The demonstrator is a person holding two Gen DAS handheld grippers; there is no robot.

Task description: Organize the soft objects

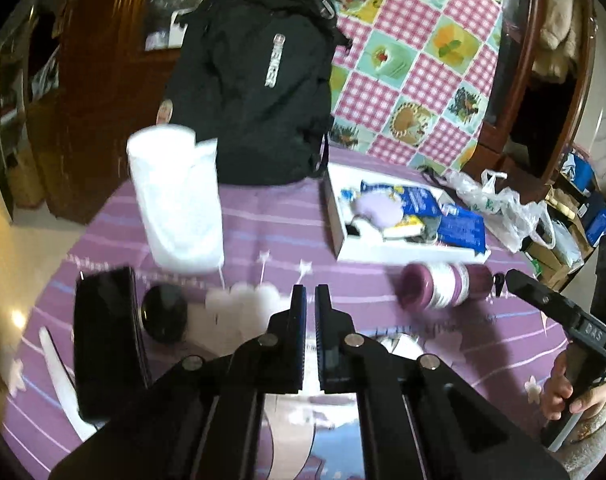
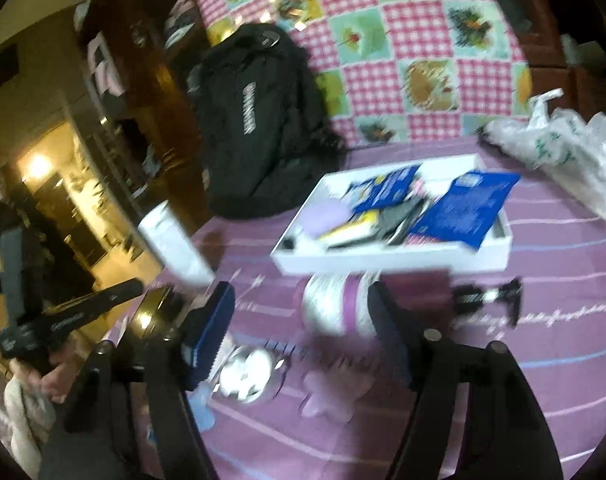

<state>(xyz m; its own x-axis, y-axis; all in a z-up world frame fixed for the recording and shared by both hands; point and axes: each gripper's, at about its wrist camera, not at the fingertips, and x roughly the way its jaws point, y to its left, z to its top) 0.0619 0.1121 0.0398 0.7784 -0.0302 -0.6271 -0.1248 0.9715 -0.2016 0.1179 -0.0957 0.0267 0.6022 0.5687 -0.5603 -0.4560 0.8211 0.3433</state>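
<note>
The white box (image 2: 387, 258) of soft objects (a lilac pad, blue packets) sits on the purple-covered desk (image 1: 287, 236), in front of a black backpack (image 1: 255, 80). Just before it lies a purple-and-white bottle (image 1: 439, 285) on its side. The left tool (image 1: 310, 300) is pressed together on nothing; the right tool (image 2: 303, 312) stands spread, the bottle beyond its gap.

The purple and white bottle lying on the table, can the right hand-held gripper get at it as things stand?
Probably yes. The right hand-held gripper is open and points straight at the bottle, which lies on its side just ahead of the fingertips. Nothing sits between them; the white box is behind the bottle.
</note>
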